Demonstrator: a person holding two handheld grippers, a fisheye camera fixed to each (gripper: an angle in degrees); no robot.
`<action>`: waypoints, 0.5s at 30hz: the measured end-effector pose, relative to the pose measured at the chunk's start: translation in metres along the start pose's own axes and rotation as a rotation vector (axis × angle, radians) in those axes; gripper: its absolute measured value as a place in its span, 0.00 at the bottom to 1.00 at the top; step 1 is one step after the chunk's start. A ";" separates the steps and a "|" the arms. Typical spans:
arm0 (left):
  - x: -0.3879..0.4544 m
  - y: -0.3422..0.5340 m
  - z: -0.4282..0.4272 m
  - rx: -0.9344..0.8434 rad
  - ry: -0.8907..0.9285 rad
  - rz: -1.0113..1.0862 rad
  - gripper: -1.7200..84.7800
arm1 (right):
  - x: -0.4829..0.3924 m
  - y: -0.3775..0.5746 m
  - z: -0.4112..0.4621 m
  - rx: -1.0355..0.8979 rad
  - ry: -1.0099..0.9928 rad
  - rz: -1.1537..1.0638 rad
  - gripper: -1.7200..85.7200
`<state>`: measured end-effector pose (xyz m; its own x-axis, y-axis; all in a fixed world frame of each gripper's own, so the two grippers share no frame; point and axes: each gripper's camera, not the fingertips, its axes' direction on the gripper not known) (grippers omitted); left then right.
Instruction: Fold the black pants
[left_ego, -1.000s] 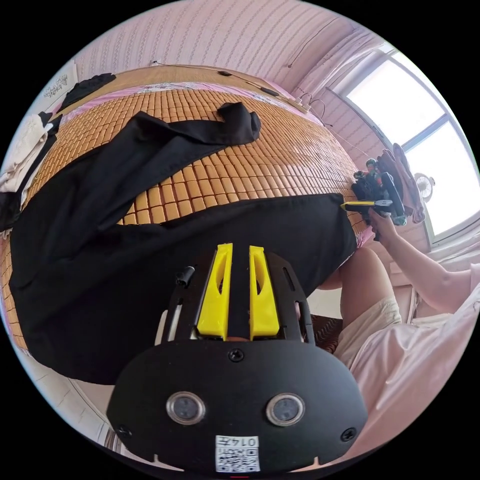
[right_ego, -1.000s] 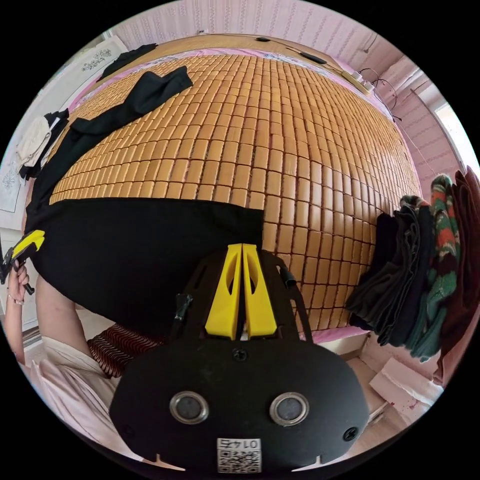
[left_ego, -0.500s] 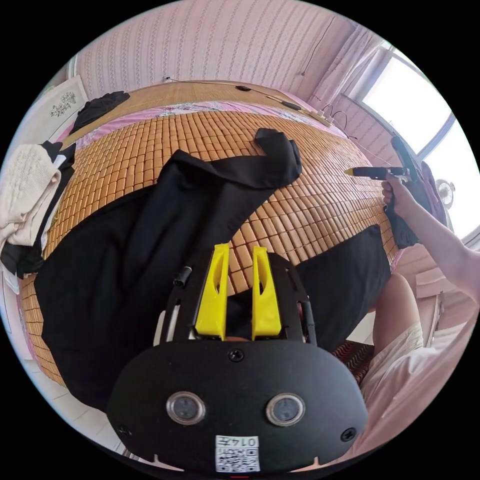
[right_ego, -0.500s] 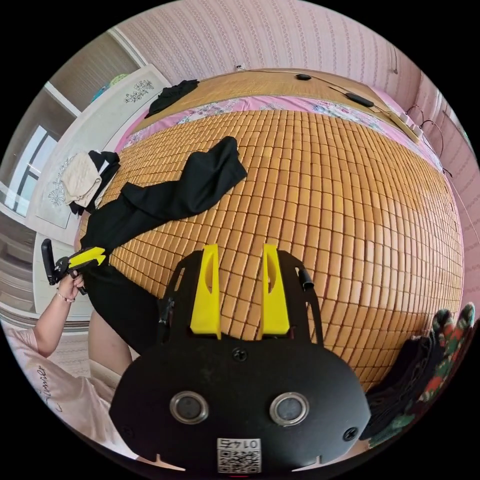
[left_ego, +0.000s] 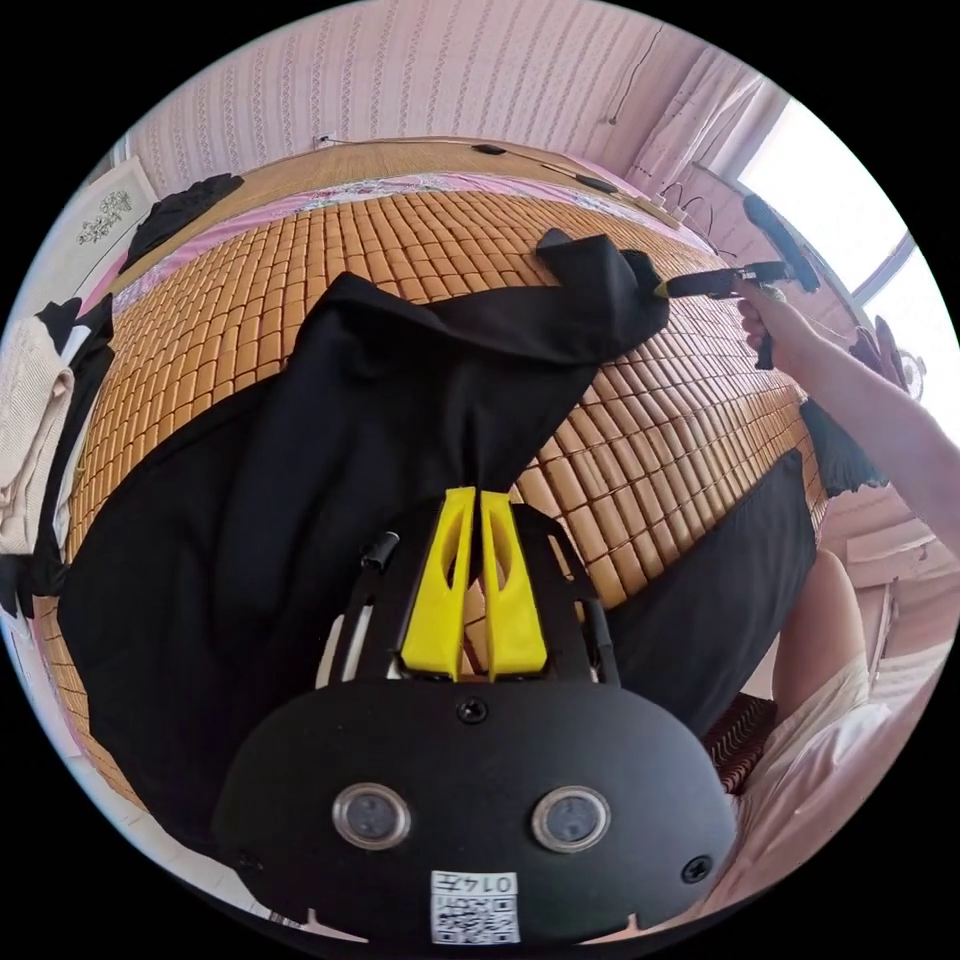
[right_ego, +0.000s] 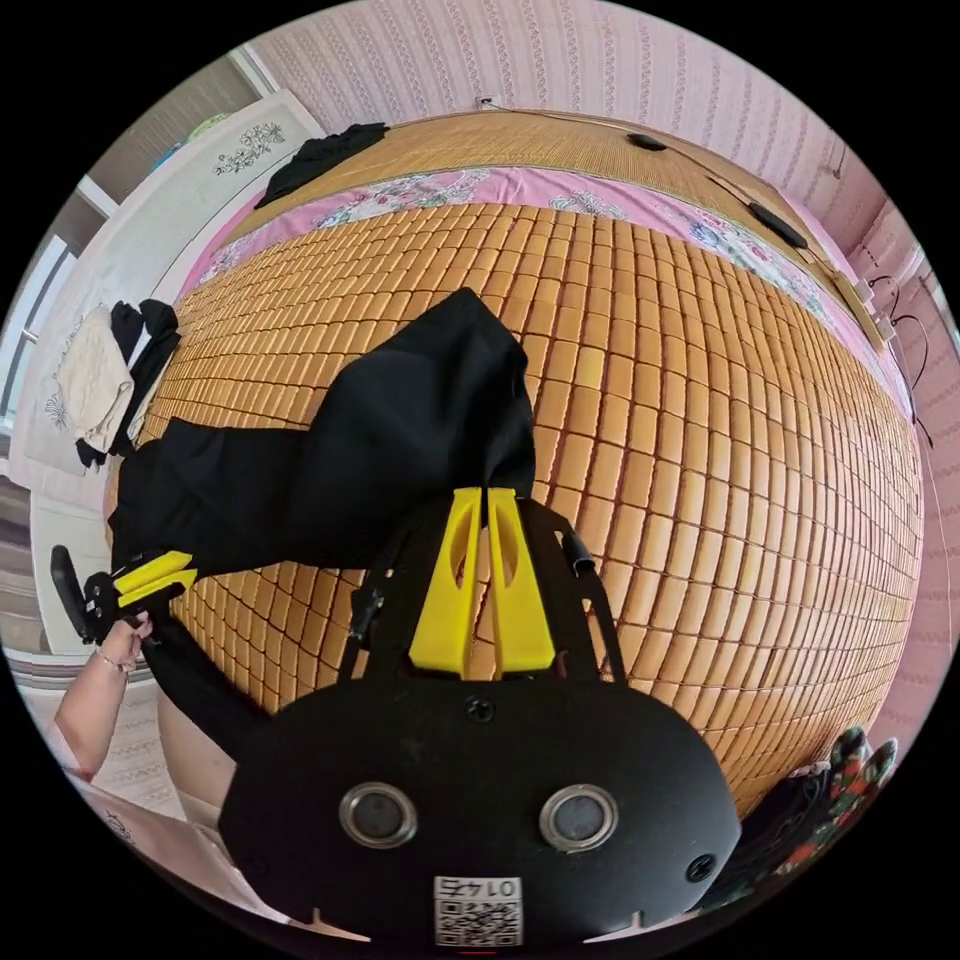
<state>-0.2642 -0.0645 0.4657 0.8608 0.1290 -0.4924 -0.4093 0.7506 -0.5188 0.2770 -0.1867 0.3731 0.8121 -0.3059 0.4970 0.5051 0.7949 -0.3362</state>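
Now I hold the black pants (left_ego: 330, 450) spread on the bamboo mat (right_ego: 700, 400). My left tongs (left_ego: 478, 500) pinch fabric mid-leg and my right tongs (right_ego: 487, 497) pinch the hem. Folding looks barely begun.

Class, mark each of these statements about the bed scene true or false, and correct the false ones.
1. The black pants lie spread on a woven bamboo mat. True.
2. The right gripper is wide open above bare mat. False: its jaws are closed on the hem end of a pant leg.
3. The left gripper pinches black fabric. True.
4. A folded black garment rests on the headboard. True.
5. The pants are already folded into a neat square. False: one leg is still stretched out across the mat.
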 end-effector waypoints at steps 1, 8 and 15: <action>0.001 0.000 -0.002 0.003 -0.009 0.006 0.02 | 0.008 0.014 -0.024 0.040 -0.044 0.006 0.03; 0.029 0.010 -0.047 0.109 0.104 0.238 0.02 | 0.044 0.077 -0.179 0.161 -0.090 -0.002 0.04; 0.033 0.004 -0.044 0.006 0.089 0.226 0.08 | 0.119 0.068 -0.151 0.150 -0.018 0.280 0.09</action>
<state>-0.2512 -0.0857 0.4164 0.7177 0.2368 -0.6549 -0.5863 0.7129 -0.3848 0.4522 -0.2485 0.2883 0.9077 -0.0557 0.4159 0.2126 0.9156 -0.3413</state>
